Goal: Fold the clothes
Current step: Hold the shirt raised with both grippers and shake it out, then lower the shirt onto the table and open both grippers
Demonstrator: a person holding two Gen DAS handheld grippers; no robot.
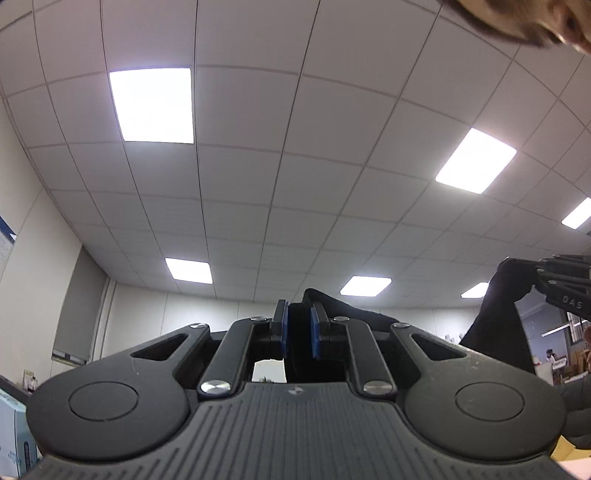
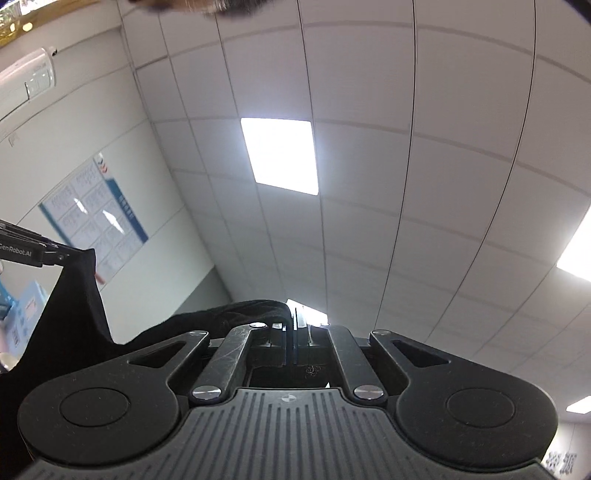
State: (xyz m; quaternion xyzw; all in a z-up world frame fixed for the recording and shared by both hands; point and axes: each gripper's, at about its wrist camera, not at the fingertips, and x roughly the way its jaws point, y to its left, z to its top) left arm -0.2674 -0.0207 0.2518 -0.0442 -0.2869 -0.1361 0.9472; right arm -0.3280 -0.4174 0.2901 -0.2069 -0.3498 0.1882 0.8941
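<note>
Both grippers point up at the ceiling and hold one black garment between them. My left gripper (image 1: pixel 298 332) is shut on a bunched edge of the black garment (image 1: pixel 354 314), which is pinched between the blue pads. The cloth runs right to my right gripper (image 1: pixel 535 273), seen at the right edge. In the right wrist view my right gripper (image 2: pixel 293 332) is shut on the garment (image 2: pixel 229 314), and the cloth hangs left to the left gripper (image 2: pixel 64 256), which pinches its other corner.
A tiled ceiling with lit panels (image 1: pixel 153 105) fills both views. A poster (image 2: pixel 94 218) hangs on the wall. The person's face (image 1: pixel 524 18) is at the top edge. A light box (image 1: pixel 11 435) sits at the lower left.
</note>
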